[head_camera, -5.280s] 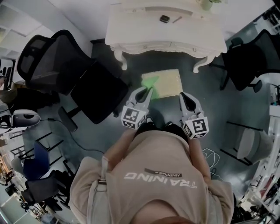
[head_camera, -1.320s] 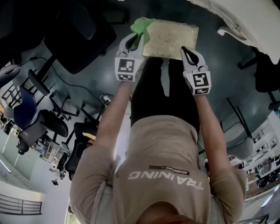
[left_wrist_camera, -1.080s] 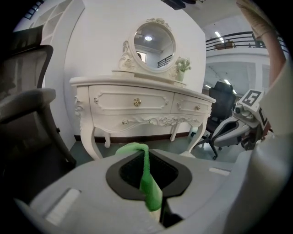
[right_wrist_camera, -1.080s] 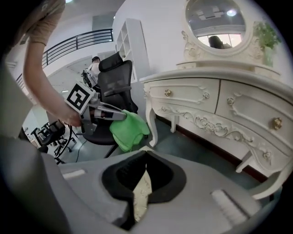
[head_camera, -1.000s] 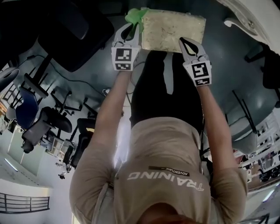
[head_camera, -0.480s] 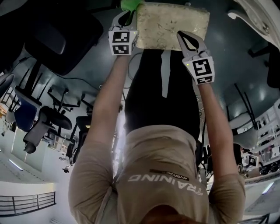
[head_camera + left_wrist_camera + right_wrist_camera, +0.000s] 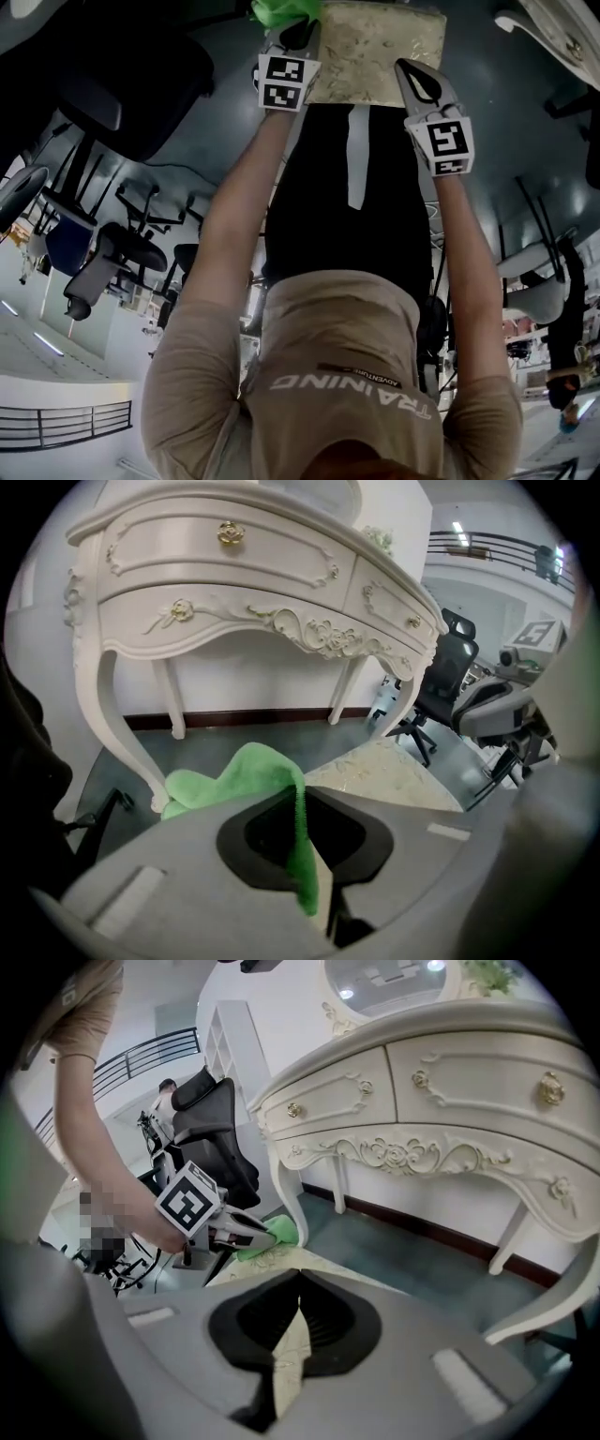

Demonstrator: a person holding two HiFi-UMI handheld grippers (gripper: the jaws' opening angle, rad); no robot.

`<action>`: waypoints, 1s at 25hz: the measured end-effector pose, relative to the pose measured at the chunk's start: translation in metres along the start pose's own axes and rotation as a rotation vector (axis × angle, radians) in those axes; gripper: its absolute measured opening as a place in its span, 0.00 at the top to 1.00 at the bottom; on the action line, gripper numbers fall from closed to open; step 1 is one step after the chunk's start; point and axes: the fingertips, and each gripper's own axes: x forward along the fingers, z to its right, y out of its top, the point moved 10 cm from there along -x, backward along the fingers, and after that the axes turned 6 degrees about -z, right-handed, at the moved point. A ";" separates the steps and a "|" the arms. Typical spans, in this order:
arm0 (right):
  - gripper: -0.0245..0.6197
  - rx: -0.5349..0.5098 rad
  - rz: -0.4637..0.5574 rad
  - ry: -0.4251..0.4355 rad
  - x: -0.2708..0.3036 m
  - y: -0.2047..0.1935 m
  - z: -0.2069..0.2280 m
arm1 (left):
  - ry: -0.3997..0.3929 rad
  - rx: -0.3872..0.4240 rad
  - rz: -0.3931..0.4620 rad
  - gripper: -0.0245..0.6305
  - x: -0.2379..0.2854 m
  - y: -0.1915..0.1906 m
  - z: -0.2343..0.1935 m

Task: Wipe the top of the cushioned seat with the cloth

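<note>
The person is bent right over, both arms stretched toward the top of the head view. The left gripper [image 7: 298, 36] sits at the upper left of the frame, its jaws clamped on a green cloth [image 7: 281, 11]. The cloth bunches at the far left corner of the cushioned seat [image 7: 375, 42], a pale square pad with a faint floral pattern at top centre.

In the left gripper view the cloth [image 7: 234, 778] runs as a thin strip down between the closed jaws of that gripper [image 7: 300, 794] and spills out ahead in a soft heap. The seat [image 7: 394, 771] lies just to the right of it.

The right gripper [image 7: 412, 75] is at the seat's right edge in the head view. In its own view its jaws [image 7: 300, 1281] are together at the tips, with nothing visibly pinched, and the seat's pale fabric [image 7: 272, 1267] shows just beyond them. The left gripper [image 7: 246, 1229] and cloth [image 7: 274, 1235] appear left of centre there.

A white dressing table [image 7: 422, 1101] with carved legs and gold knobs stands behind the seat. Black office chairs [image 7: 122, 84] fill the left of the head view.
</note>
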 end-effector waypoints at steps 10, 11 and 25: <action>0.95 0.039 0.027 0.001 -0.024 -0.021 0.032 | -0.081 0.037 -0.017 0.93 0.036 0.029 0.071; 0.95 0.041 0.031 -0.001 -0.028 -0.024 0.038 | -0.089 0.037 -0.017 0.93 0.041 0.033 0.080; 0.95 0.093 0.039 -0.054 -0.084 -0.071 0.120 | -0.247 -0.024 -0.036 0.93 0.098 0.078 0.197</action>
